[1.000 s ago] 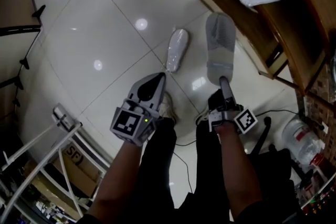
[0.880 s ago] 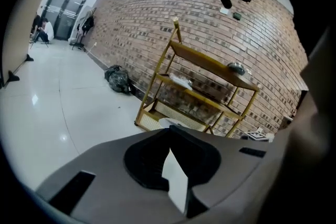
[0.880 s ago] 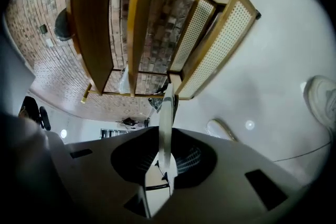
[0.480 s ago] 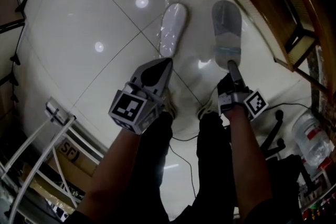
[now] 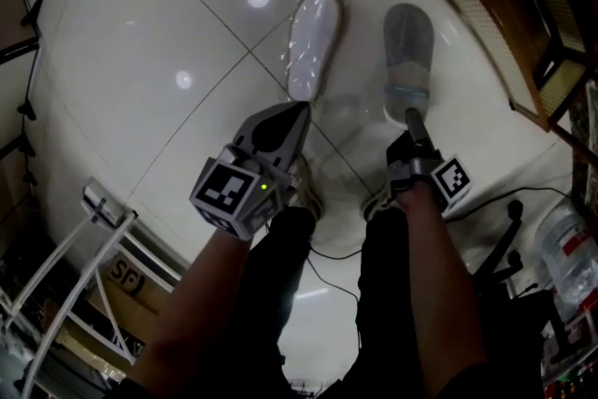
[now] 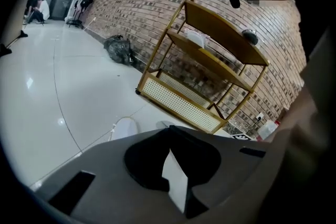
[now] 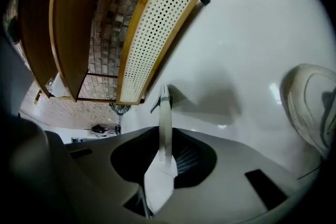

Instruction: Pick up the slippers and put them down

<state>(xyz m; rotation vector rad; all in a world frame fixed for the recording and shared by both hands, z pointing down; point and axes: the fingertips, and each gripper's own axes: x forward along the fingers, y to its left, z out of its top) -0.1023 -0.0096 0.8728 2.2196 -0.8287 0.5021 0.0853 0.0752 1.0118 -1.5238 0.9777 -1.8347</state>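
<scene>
- The right tool (image 5: 411, 115) is pinching the grey slipper (image 5: 408, 47) at one end. The rest of the slipper sticks out past the tool's tips.
- In the right gripper view, the grey slipper (image 7: 164, 113) is seen from the side. It looks like a thin, flat strip squeezed between the two dark jaws of the right tool (image 7: 163, 136).
- I cannot tell if the grey slipper touches the floor (image 5: 168, 33).
- The left tool (image 5: 299, 110) has its jaws pressed together into a point, and nothing is in them. In its own view, the left tool (image 6: 169, 131) only shows a bright sliver of floor lower down.
- The white slipper (image 5: 313, 42) lies flat on the floor, just past the left tool's tip. It is long with rounded ends, and it shows in the left gripper view too (image 6: 124, 127).
- The grey slipper is between the white slipper and the wooden shelf (image 7: 152, 29).
- The floor is made of big, smooth, shiny white tiles.
- The shelf has a pale bottom panel full of little round holes.
</scene>
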